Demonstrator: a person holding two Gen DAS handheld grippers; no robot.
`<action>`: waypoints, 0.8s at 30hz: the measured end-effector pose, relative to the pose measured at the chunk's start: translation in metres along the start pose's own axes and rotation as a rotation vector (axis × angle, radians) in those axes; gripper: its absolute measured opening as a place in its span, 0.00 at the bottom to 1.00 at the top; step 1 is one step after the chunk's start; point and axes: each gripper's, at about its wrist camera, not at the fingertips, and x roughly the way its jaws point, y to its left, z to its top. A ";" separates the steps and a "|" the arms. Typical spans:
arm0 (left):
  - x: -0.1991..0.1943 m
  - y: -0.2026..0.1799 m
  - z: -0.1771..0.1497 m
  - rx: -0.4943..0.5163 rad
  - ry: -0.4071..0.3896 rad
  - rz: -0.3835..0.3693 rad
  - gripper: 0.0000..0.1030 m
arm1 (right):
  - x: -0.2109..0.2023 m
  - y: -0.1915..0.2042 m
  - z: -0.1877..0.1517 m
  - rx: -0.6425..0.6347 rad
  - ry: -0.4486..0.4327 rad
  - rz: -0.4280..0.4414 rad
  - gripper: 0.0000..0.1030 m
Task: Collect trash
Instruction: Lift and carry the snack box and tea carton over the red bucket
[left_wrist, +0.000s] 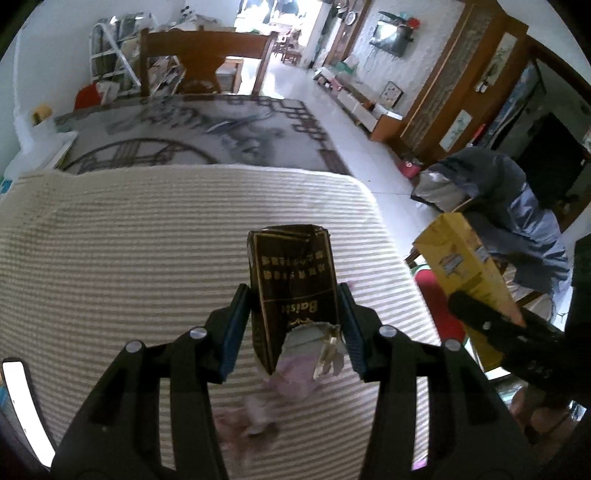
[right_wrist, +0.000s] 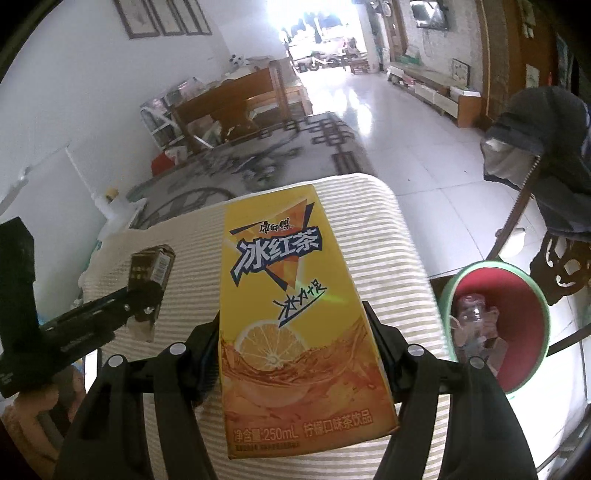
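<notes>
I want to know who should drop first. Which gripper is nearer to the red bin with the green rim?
Right. The right gripper, holding the yellow tea carton, is just beside the red bin. The left gripper, holding the dark box, is farther, across the striped cloth.

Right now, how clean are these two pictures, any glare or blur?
Left wrist view: doorway blown out, rug and pink scraps smeared, brown carton sharp. Right wrist view: glare from doorway washes the floor; yellow tea carton readable; edges bent by fisheye.

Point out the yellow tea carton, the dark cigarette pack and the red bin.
yellow tea carton (right_wrist: 291, 325), right wrist view, front face.
dark cigarette pack (left_wrist: 295, 291), left wrist view, front panel.
red bin (right_wrist: 517, 295), right wrist view, inner wall.
</notes>
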 end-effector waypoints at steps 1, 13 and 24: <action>0.002 -0.008 0.001 0.004 -0.003 -0.003 0.44 | -0.002 -0.007 0.001 0.004 -0.003 -0.001 0.62; 0.008 -0.065 0.009 0.040 -0.031 0.007 0.44 | -0.027 -0.067 0.012 0.074 -0.085 0.012 0.62; 0.026 -0.120 0.015 0.107 -0.019 -0.029 0.44 | -0.042 -0.124 0.012 0.165 -0.100 -0.025 0.62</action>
